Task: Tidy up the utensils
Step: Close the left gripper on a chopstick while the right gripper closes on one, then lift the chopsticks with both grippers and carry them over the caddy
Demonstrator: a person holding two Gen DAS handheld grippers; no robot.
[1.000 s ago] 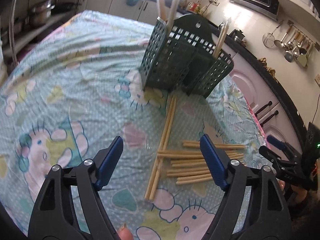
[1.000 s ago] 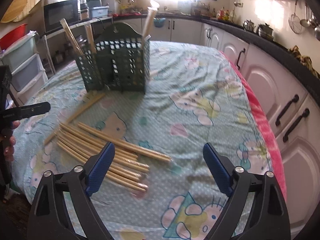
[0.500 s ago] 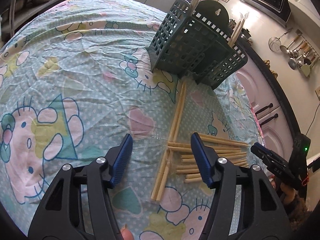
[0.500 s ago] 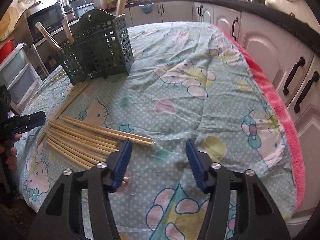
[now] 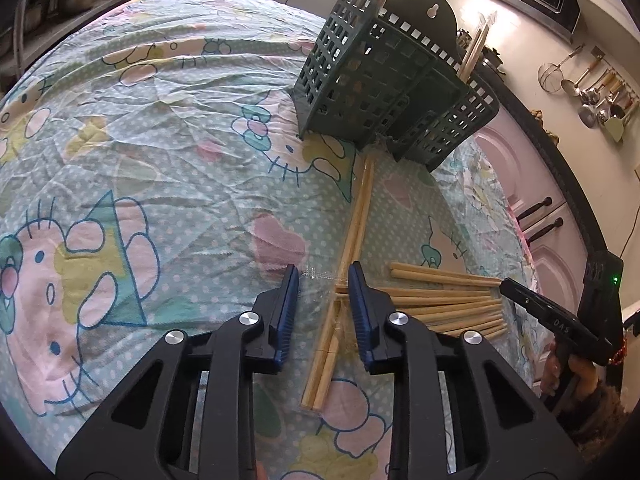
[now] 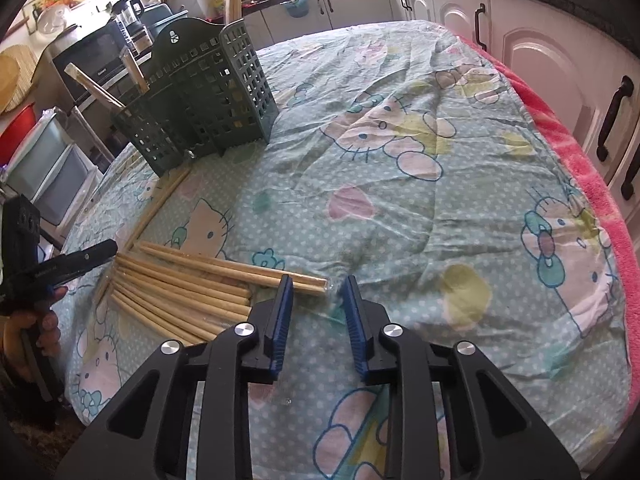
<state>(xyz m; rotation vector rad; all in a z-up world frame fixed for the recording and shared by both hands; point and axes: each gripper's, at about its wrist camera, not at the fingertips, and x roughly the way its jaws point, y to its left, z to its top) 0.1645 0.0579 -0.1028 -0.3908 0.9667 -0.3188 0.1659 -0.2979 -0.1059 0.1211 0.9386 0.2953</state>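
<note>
A dark green lattice utensil holder (image 5: 384,80) stands on the table with a few wooden sticks upright in it; it also shows in the right wrist view (image 6: 200,96). Several wooden chopsticks (image 5: 444,300) lie in a loose pile on the cloth, also in the right wrist view (image 6: 188,284). One long pair (image 5: 352,240) runs from the holder toward me. My left gripper (image 5: 323,276) is partly open and empty, just left of that pair. My right gripper (image 6: 318,286) is partly open and empty, at the tip of the top stick.
The table wears a Hello Kitty cloth (image 5: 140,140) with a pink edge (image 6: 580,168). Kitchen cabinets (image 6: 560,60) stand close on the right. Hanging ladles (image 5: 592,92) are on the wall. Plastic drawers (image 6: 52,176) stand beyond the table's left side.
Both grippers have narrowed from wide open to a small gap and moved lower and closer to the chopstick pile.
</note>
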